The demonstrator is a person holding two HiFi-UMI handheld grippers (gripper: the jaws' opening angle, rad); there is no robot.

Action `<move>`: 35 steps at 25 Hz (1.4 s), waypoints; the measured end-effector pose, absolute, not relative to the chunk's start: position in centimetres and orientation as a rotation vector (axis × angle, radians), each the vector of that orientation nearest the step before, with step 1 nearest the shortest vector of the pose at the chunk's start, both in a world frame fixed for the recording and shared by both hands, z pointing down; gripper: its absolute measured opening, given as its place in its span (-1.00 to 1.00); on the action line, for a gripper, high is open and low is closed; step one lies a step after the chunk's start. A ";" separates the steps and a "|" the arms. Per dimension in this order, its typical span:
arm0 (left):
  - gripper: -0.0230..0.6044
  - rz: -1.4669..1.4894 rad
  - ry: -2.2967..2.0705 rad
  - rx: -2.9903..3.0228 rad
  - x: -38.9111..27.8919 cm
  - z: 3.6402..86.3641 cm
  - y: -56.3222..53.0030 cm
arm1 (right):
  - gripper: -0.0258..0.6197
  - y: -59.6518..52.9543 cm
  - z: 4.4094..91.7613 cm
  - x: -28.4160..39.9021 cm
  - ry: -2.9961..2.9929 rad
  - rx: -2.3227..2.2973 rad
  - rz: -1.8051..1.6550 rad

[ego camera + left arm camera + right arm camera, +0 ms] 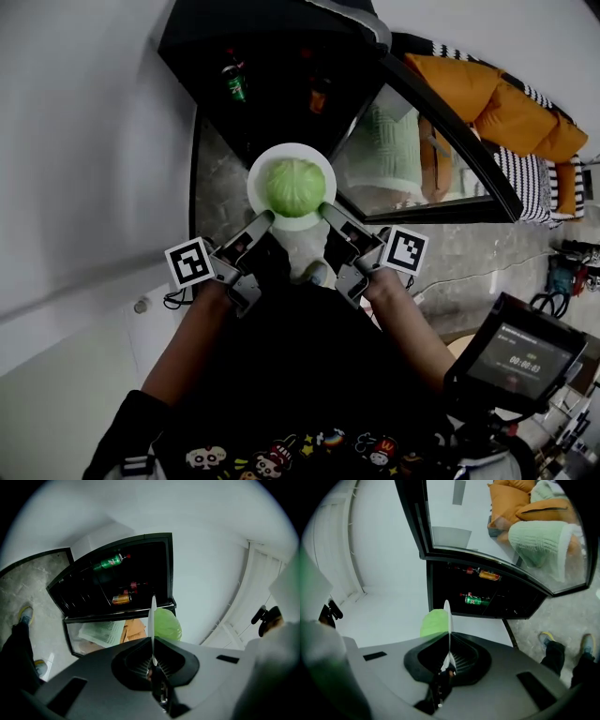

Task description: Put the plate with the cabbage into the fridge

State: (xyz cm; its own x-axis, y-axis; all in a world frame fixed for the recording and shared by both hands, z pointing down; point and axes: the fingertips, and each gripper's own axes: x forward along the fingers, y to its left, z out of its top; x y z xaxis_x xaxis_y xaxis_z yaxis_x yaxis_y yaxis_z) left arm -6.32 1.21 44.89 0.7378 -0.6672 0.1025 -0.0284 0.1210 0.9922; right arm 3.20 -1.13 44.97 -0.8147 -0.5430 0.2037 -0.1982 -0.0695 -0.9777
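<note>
Carry step. Left gripper (262, 223) & right gripper (328, 212) each pinch opposite edges of the plate (257, 184), cabbage (294, 186) on top, held mid-air in front of the open fridge (272, 66). Next, prob: hold it level, ease fwd onto a shelf w/o tipping.

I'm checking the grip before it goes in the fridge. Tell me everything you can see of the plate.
The plate is round, white and smooth-looking, held about level in front of the open fridge. A green cabbage sits at its middle, leaving the rim bare. The left tongs and right tongs each pinch its near rim.
</note>
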 end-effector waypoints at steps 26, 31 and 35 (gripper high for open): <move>-0.88 -0.387 -0.598 1.450 -6.0 45.0 0.4 | -0.87 -1.0 45.5 3.8 1.866 -0.822 -1.914; -0.88 -0.365 -0.592 1.461 -6.0 45.2 0.1 | -0.87 -1.2 45.8 3.8 1.858 -0.835 -1.915; -0.88 -0.372 -0.608 1.460 -6.1 45.3 0.5 | -0.87 -0.9 46.2 3.6 1.864 -0.810 -1.938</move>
State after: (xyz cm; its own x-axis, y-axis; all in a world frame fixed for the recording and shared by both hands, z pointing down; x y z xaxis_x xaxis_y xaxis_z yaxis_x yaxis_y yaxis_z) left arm -6.08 0.47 45.29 0.7971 -0.5830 0.1572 -0.1260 0.0941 0.9876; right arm 3.64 -0.94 46.16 -0.7831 -0.5981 0.1704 -0.1468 -0.0884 -0.9852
